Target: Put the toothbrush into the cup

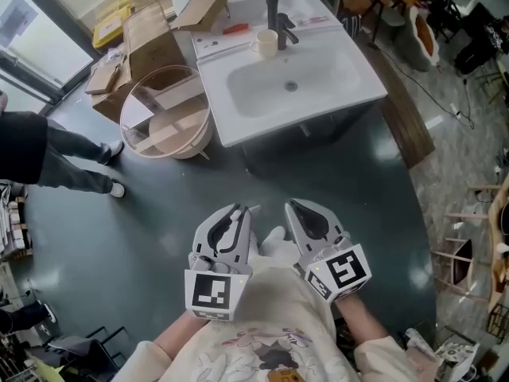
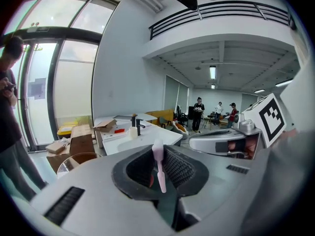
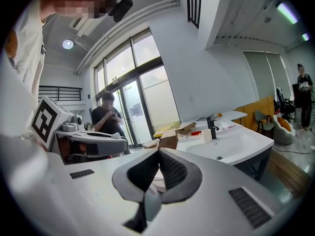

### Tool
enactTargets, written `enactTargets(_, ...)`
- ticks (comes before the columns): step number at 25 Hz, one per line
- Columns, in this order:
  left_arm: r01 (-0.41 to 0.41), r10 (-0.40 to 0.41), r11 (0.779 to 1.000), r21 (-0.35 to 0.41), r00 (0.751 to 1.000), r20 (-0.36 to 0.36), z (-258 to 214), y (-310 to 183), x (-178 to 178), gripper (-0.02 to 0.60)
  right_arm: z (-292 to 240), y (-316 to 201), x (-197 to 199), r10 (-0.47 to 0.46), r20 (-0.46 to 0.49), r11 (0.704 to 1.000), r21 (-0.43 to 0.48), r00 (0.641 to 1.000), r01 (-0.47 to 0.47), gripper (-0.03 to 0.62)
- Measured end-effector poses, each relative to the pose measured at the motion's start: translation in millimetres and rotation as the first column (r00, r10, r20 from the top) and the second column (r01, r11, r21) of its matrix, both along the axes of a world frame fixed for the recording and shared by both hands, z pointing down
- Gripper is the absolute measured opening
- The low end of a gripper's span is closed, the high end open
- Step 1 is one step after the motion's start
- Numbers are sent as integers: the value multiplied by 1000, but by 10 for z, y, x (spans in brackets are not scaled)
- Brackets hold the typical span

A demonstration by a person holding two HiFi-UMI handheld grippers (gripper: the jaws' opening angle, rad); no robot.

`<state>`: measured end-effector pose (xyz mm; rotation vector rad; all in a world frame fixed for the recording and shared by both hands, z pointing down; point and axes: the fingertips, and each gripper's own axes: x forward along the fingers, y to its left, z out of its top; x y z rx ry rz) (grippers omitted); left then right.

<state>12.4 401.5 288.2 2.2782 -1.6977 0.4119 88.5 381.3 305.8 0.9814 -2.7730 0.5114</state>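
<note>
A wide hall with a dark green floor, tall windows along one side and a railed upper gallery. At the far side stands a white washbasin unit, its worktop point(image 1: 359, 86) carrying a black tap point(image 1: 278, 18) behind the bowl. The cream cup point(image 1: 265, 42) stands upright on that worktop, just left of the tap at the bowl's far rim. Left of the unit are open cardboard boxes point(image 1: 147, 32) and a round bin point(image 1: 189, 143) with pale boards inside. A person in dark clothes point(image 1: 32, 153) stands at the far left edge of the floor.

We hold both tools close to our chest at the near side, well apart from the washbasin, side by side and aimed toward it. Our left tongs point(image 2: 160, 154) are clenched on the pink toothbrush point(image 2: 159, 168). It stands nearly upright between the ribbed black pads, and its upper end rises a little above them. Our right tongs point(image 3: 158, 154) are pressed together at the tips with nothing between them.

The toothbrush is in our left grip, and the cup sits alone on the worktop across the open floor. In the distance, beyond the washbasin, several people point(image 2: 199, 113) stand near desks and yellow seating.
</note>
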Motion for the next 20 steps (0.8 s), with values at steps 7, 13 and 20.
enactTargets(7,9,-9,1000,15,1000,0,-75,-372,89,57,42,-297,134,5,13,1000,-11,1000,-5,15)
enactTargets(13,-46,46,999,-2,999,-8,39,-908,55,57,103,-804,4,28,-5,999,-17,1000,-28,15)
enactTargets(20,-102,102,995,21,994,-35,-39,-1835,-236,57,125,-1535,-296,78,-27,996,-35,997,-79,15)
